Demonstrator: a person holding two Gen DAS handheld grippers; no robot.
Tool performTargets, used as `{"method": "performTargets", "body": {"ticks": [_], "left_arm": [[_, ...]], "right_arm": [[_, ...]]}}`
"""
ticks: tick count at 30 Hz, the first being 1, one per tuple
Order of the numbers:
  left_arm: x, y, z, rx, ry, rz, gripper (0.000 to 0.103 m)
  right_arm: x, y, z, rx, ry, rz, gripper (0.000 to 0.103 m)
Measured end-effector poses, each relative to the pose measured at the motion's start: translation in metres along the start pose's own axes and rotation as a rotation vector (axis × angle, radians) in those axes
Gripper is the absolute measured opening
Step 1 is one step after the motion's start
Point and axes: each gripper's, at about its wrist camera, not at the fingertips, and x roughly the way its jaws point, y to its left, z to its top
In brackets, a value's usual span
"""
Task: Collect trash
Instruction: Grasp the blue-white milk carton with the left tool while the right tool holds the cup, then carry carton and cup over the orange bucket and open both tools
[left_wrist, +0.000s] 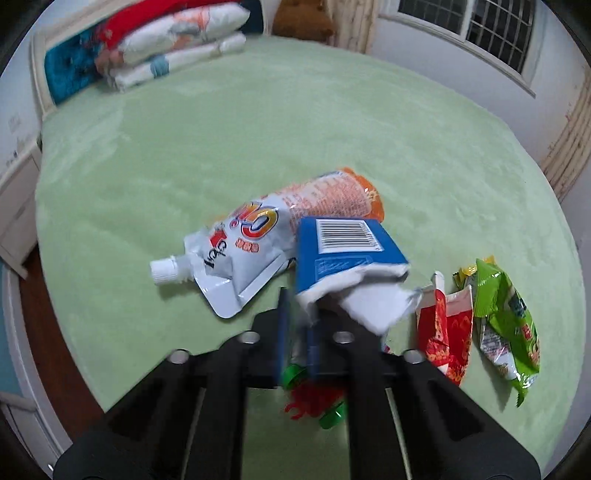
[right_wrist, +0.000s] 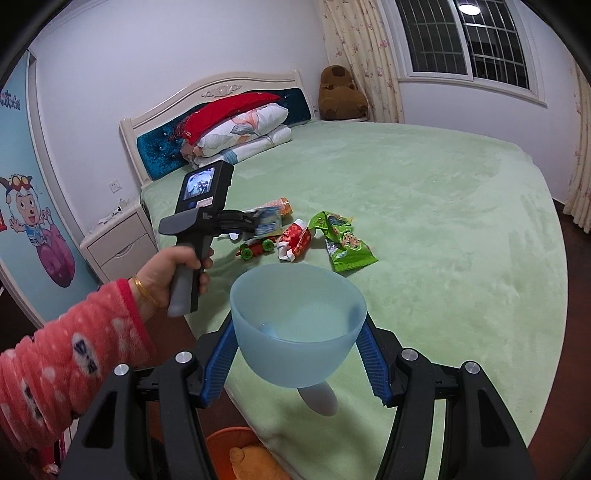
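Note:
My left gripper (left_wrist: 299, 317) is shut on a torn blue and white carton (left_wrist: 343, 251) with a barcode, held just above the green bed (left_wrist: 332, 122). Beyond it lies a white and orange spouted pouch (left_wrist: 258, 236). A red wrapper (left_wrist: 447, 332) and a green wrapper (left_wrist: 506, 325) lie to the right. In the right wrist view my right gripper (right_wrist: 297, 328) grips a pale blue bowl (right_wrist: 295, 354) between its blue fingers (right_wrist: 221, 354), near the bed's edge. There a hand (right_wrist: 181, 266) holds the left gripper (right_wrist: 255, 219) with the carton (right_wrist: 269, 219).
A red and green toy car (left_wrist: 314, 402) sits under the left gripper. Pillows (right_wrist: 240, 133) are stacked at the headboard. A white nightstand (right_wrist: 118, 240) stands left of the bed. An orange basket (right_wrist: 229, 443) with a plush toy is on the floor below the bowl.

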Motion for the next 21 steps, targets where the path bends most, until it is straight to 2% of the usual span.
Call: {"method": "performTargets", "body": {"ticks": [7,13,17,21], "left_arm": [[-0.017,0.004,-0.004,0.034,-0.029,-0.004,0.001],[-0.061,0.009,-0.019,0.093,-0.075,-0.024,0.001],[-0.097,0.013,-0.041,0.135,-0.117,-0.038,0.001],[-0.133,0.021,-0.080,0.167,-0.135,-0.072,0.001]], "right_arm": [[-0.002,-0.003,-0.002,0.012,-0.009,0.011,0.060],[-0.003,0.004,-0.008,0.005,-0.006,0.023,0.060],[-0.006,0.013,-0.016,-0.006,-0.003,0.030,0.060],[-0.013,0.025,-0.026,-0.023,0.004,0.046,0.060]]}}
